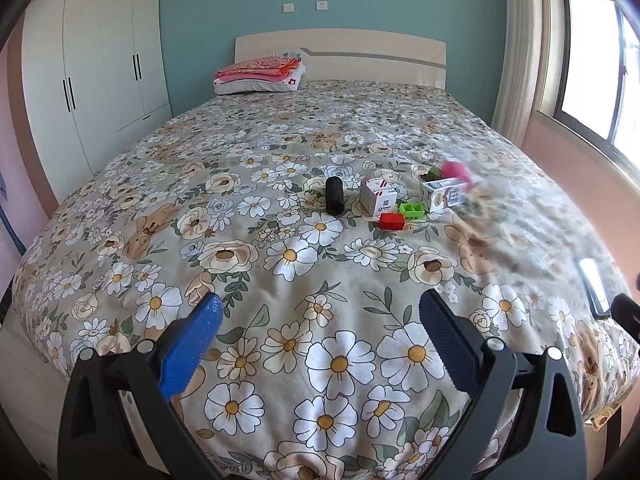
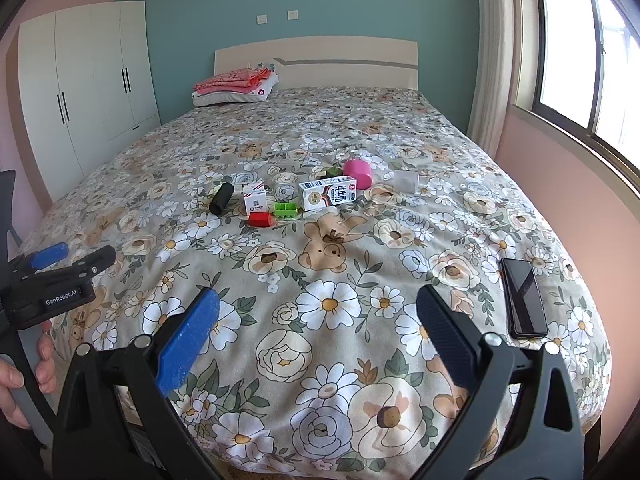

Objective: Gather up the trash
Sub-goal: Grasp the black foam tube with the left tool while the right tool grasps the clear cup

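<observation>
Starting out, you hold both the left gripper point(image 1: 320, 320) and right gripper point(image 2: 318, 312) spread wide and empty. Ahead of them lies the trash: milk carton point(image 2: 328, 195), black cylinder point(image 2: 221, 198), 2 small blocks. Reach forward next.

Floral bedspread point(image 2: 360, 264); pink cup point(image 2: 357, 173); black cylinder point(image 2: 221, 198); green tray point(image 2: 286, 210)

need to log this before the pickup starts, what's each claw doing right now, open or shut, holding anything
Left claw: open, holding nothing, above the bedspread.
Right claw: open, holding nothing, also over the bed.
</observation>
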The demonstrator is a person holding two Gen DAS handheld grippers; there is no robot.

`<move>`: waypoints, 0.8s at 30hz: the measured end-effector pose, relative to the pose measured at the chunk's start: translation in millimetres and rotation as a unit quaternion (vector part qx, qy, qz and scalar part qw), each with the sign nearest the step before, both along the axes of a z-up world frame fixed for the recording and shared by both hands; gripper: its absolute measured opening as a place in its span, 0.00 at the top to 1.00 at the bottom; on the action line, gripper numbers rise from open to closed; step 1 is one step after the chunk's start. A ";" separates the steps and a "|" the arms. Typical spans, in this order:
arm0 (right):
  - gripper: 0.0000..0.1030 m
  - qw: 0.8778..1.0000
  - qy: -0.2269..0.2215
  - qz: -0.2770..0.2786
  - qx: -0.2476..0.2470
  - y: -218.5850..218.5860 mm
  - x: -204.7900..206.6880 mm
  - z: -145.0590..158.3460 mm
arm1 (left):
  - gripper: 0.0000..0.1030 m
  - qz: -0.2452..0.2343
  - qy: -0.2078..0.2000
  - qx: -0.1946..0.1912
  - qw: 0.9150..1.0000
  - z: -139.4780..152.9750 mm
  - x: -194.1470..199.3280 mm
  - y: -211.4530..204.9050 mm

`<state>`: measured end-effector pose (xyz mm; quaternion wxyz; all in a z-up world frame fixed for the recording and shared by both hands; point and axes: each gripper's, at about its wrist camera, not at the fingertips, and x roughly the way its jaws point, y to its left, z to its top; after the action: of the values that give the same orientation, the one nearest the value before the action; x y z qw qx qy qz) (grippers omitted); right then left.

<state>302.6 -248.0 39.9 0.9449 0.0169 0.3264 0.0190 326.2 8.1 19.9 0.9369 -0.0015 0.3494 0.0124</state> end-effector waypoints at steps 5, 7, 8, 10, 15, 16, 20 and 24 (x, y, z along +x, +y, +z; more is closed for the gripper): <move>0.07 1.000 -0.004 -0.024 -0.005 -21.4 48.1 -4.0 | 0.03 0.011 0.007 -0.002 1.000 -7.6 48.6 2.7; 0.07 0.999 -0.001 -0.036 -0.001 -32.4 70.6 -7.3 | 0.03 0.013 0.009 -0.003 1.000 -10.9 67.2 3.3; 0.07 0.999 0.000 -0.041 -0.001 -37.4 81.5 -9.0 | 0.03 0.014 0.010 -0.002 1.000 -13.3 76.4 2.9; 0.07 0.999 0.003 -0.052 -0.001 -46.6 103.5 -12.6 | 0.03 0.014 0.012 -0.001 1.000 -18.6 93.9 1.9; 0.07 0.997 0.006 -0.074 -0.010 -67.1 158.2 -24.0 | 0.03 0.014 0.020 -0.003 1.000 -35.1 138.2 0.4; 0.07 0.997 0.007 -0.076 -0.014 -70.3 169.4 -26.6 | 0.03 0.014 0.023 -0.005 1.000 -38.9 148.3 -0.1; 0.07 0.996 0.017 -0.086 -0.026 -84.2 219.9 -42.1 | 0.03 0.017 0.038 -0.007 0.999 -55.8 191.4 -0.5; 0.07 0.994 0.035 -0.095 -0.034 -99.8 274.8 -62.9 | 0.03 0.014 0.045 -0.006 0.999 -72.5 227.4 -2.2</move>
<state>577.4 -347.7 -22.9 0.9304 0.0164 0.3568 -0.0824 553.6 5.9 -52.6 0.9199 -0.0118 0.3912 0.0236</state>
